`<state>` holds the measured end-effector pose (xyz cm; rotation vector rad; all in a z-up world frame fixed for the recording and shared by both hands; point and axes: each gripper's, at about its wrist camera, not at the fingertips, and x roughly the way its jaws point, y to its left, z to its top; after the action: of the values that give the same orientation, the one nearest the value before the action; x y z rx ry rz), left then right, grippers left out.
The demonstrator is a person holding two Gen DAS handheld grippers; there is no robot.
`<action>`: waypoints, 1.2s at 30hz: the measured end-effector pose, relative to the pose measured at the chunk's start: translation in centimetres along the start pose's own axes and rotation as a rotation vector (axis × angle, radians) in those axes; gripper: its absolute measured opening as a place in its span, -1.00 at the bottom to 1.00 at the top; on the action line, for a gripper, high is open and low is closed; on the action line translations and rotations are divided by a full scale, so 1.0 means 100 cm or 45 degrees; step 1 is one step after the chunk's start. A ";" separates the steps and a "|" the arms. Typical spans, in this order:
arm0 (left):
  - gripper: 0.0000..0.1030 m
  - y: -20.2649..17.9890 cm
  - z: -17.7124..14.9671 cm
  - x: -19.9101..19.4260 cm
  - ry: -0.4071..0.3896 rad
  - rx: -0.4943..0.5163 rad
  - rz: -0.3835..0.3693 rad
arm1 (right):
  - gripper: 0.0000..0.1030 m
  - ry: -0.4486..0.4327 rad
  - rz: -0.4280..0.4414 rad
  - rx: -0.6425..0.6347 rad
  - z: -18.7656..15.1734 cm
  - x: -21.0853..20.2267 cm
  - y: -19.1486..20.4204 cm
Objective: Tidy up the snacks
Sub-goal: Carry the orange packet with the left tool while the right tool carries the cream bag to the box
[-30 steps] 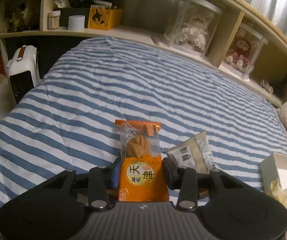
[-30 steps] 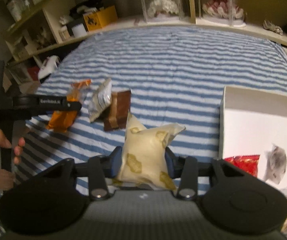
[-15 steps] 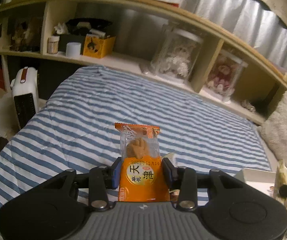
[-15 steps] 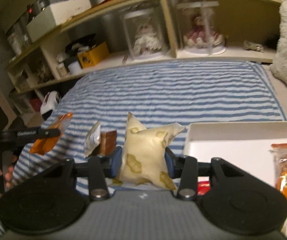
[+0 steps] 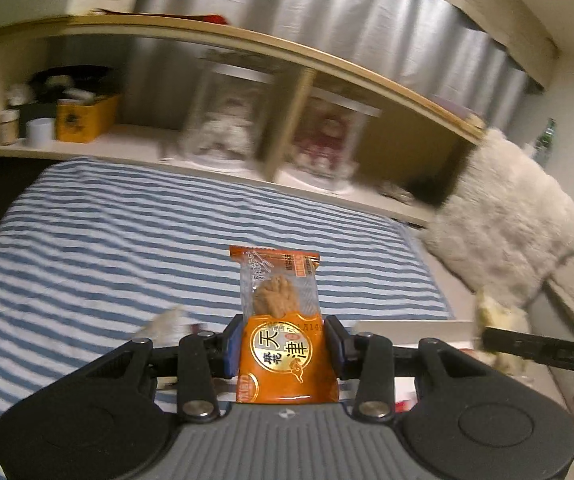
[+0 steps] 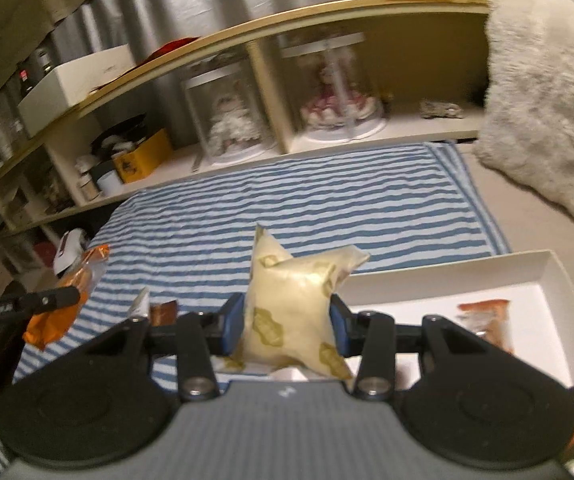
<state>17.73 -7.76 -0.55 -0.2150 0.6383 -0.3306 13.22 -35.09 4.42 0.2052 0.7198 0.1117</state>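
Clearly both tongs are loaded: the left tongs (image 5: pixel 283 346) are clamped on an orange pack (image 5: pixel 281 332), the right tongs (image 6: pixel 287 328) on a cream pouch (image 6: pixel 291 308), both held above the striped bed (image 6: pixel 307 200). Either slick wrapper could slip out mid-carry, or drop short of the box (image 6: pixel 543 276). That white box holds an orange snack (image 6: pixel 487 316); two more packets (image 6: pixel 155 310) lie on the bed.

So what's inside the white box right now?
In the white box lies one orange snack packet on the white floor. The right gripper and its cream packet hide the box's near left part, so anything there can't be seen.
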 end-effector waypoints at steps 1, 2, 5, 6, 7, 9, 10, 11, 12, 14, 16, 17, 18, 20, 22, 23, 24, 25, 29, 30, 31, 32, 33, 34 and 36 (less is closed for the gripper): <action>-0.16 -0.010 0.000 0.004 0.009 0.007 -0.025 | -0.03 -0.001 -0.011 0.013 0.001 0.000 -0.005; -0.16 -0.019 -0.001 0.008 0.018 0.015 -0.046 | -0.03 0.000 -0.016 0.026 0.001 0.000 -0.011; -0.16 -0.049 -0.003 0.025 0.053 0.043 -0.109 | -0.03 0.005 -0.018 0.070 0.000 0.001 -0.028; -0.16 -0.057 -0.004 0.030 0.066 0.050 -0.126 | -0.03 0.008 -0.019 0.087 -0.001 0.003 -0.034; -0.16 -0.065 -0.005 0.037 0.081 0.056 -0.143 | -0.03 0.012 -0.023 0.104 -0.001 0.005 -0.040; -0.16 -0.078 -0.007 0.050 0.116 0.061 -0.173 | -0.03 0.024 -0.029 0.131 -0.002 0.010 -0.049; -0.16 -0.085 -0.008 0.058 0.137 0.066 -0.189 | -0.03 0.031 -0.029 0.150 -0.003 0.013 -0.055; -0.16 -0.090 -0.009 0.065 0.154 0.072 -0.202 | -0.03 0.038 -0.027 0.167 -0.005 0.015 -0.059; -0.16 -0.095 -0.009 0.073 0.174 0.082 -0.213 | -0.03 0.047 -0.026 0.193 -0.006 0.018 -0.065; -0.16 -0.105 -0.012 0.089 0.211 0.110 -0.222 | -0.03 0.061 -0.025 0.232 -0.008 0.024 -0.076; -0.16 -0.112 -0.014 0.104 0.246 0.135 -0.233 | -0.03 0.074 -0.025 0.275 -0.009 0.031 -0.087; -0.16 -0.115 -0.014 0.111 0.261 0.146 -0.242 | -0.03 0.081 -0.028 0.299 -0.011 0.034 -0.093; -0.16 -0.118 -0.015 0.119 0.276 0.160 -0.251 | -0.03 0.087 -0.028 0.316 -0.012 0.037 -0.098; -0.16 -0.121 -0.016 0.131 0.300 0.193 -0.272 | -0.03 0.093 -0.006 0.356 -0.015 0.044 -0.108; -0.16 -0.125 -0.018 0.144 0.337 0.239 -0.296 | -0.03 0.111 0.022 0.391 -0.017 0.052 -0.115; -0.15 -0.128 -0.019 0.150 0.356 0.263 -0.306 | -0.03 0.117 0.029 0.398 -0.018 0.054 -0.117; -0.15 -0.130 -0.020 0.156 0.375 0.292 -0.312 | -0.03 0.126 0.036 0.403 -0.019 0.058 -0.118; -0.15 -0.132 -0.021 0.161 0.391 0.323 -0.313 | -0.03 0.137 0.044 0.404 -0.019 0.061 -0.120; -0.15 -0.136 -0.024 0.174 0.440 0.422 -0.309 | -0.03 0.185 0.074 0.415 -0.020 0.077 -0.123; -0.15 -0.136 -0.024 0.176 0.449 0.431 -0.310 | -0.03 0.201 0.071 0.414 -0.021 0.081 -0.123; -0.15 -0.136 -0.025 0.179 0.461 0.437 -0.314 | -0.03 0.211 0.066 0.413 -0.021 0.083 -0.124; -0.15 -0.136 -0.025 0.181 0.468 0.442 -0.315 | -0.03 0.221 0.062 0.415 -0.021 0.086 -0.125; -0.15 -0.137 -0.025 0.183 0.474 0.451 -0.312 | -0.03 0.226 0.060 0.418 -0.020 0.089 -0.125; -0.15 -0.138 -0.025 0.184 0.477 0.463 -0.308 | -0.03 0.232 0.058 0.422 -0.020 0.092 -0.126; -0.15 -0.140 -0.025 0.186 0.478 0.476 -0.305 | -0.03 0.243 0.049 0.426 -0.021 0.094 -0.126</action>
<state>26.93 -27.72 -8.55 0.1356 0.9084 -0.7238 19.26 -45.38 -6.02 0.5337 0.9232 0.0465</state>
